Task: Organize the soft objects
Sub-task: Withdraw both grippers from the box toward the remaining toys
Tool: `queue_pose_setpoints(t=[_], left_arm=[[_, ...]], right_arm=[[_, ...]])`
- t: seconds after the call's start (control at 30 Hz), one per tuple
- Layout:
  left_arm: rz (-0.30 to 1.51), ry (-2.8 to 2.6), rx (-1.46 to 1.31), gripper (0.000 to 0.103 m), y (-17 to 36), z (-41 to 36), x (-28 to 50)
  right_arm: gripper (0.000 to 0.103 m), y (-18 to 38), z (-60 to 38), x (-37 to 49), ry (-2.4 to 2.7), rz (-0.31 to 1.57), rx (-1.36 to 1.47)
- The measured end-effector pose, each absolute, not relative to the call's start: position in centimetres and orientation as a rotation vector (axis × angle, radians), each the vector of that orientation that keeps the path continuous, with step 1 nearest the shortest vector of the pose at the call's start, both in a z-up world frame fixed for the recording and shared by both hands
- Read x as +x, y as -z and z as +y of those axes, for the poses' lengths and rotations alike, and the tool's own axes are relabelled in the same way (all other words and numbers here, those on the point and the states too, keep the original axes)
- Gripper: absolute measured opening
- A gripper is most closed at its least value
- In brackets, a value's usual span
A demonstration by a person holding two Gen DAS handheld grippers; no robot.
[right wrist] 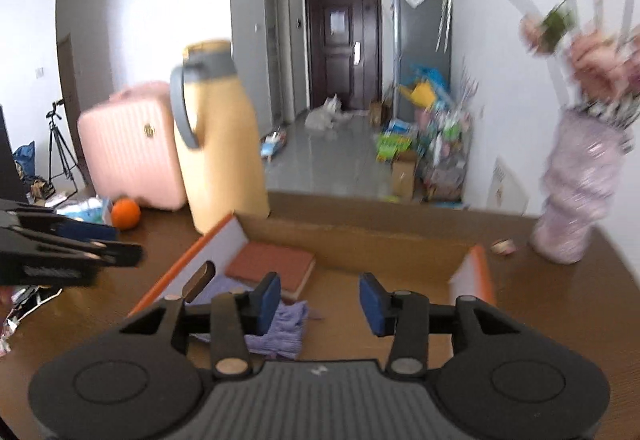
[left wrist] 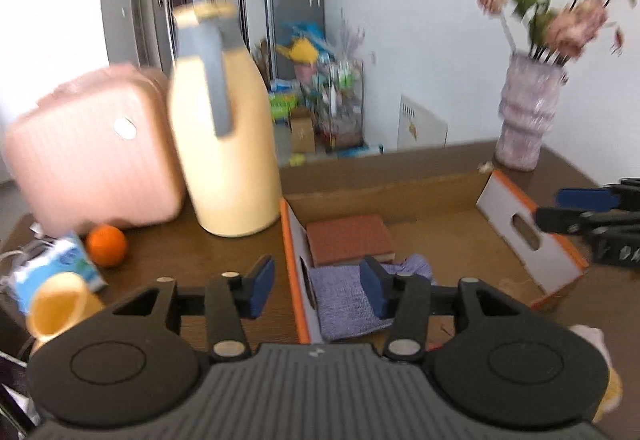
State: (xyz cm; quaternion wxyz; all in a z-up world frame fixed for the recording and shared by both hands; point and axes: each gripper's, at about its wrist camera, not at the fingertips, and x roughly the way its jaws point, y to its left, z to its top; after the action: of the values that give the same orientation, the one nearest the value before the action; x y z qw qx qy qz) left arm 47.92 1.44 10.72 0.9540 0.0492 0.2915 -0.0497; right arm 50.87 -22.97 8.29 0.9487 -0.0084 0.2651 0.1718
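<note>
Inside the cardboard box (left wrist: 440,196), at its left end, the brown sponge (left wrist: 350,240) looks light and springy; pinch it across its flat faces. Just in front of it, the purple cloth (left wrist: 344,300) lies limp and best lifts by a bunched fold. Left gripper (left wrist: 316,290) and right gripper (right wrist: 319,304) both hang spread over the box, holding nothing.

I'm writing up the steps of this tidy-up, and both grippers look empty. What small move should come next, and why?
Probably draw both grippers back out of the cardboard box: the left gripper and right gripper are open and empty, while the purple cloth and sponge already lie inside.
</note>
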Motion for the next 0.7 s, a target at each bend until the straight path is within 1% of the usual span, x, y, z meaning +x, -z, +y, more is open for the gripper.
queue_pose_setpoints(t=[0.03,0.07,0.1,0.23,0.4,0.43,0.53,0.63,0.7], left_arm=[[0.568,0.104,0.097,0.056,-11.4,1.6,46.4],[0.543,0.101,0.1,0.056,-12.1,1.8,44.5],[0.523,0.101,0.108,0.056,-12.5,1.8,43.0],[0.467,0.115,0.118,0.058,-13.6,1.1,38.4],[0.418,0.134,0.116,0.06,-14.2,-0.3,34.3],[0.403,0.131,0.11,0.061,-14.0,-0.3,33.5],[0.329,0.131,0.075,0.07,-13.2,0.1,29.8],[0.288,0.13,0.053,0.07,-11.5,0.8,25.9],[0.263,0.107,0.051,0.072,-10.1,1.2,23.4]], right_arm=[[0.05,-9.1,-23.8,49.8,-0.342,0.523,-0.021],[0.053,-9.9,-24.9,48.2,-0.331,0.499,-0.026],[0.054,-10.5,-26.0,46.7,-0.317,0.478,-0.031],[0.054,-11.7,-29.2,41.4,-0.265,0.423,-0.053],[0.054,-12.2,-30.9,37.4,-0.262,0.394,-0.01],[0.054,-12.3,-31.0,36.5,-0.269,0.383,-0.005],[0.056,-12.3,-31.1,33.5,-0.279,0.332,0.004],[0.058,-11.1,-30.9,29.9,-0.302,0.283,0.014],[0.059,-9.6,-30.7,27.1,-0.324,0.268,0.002]])
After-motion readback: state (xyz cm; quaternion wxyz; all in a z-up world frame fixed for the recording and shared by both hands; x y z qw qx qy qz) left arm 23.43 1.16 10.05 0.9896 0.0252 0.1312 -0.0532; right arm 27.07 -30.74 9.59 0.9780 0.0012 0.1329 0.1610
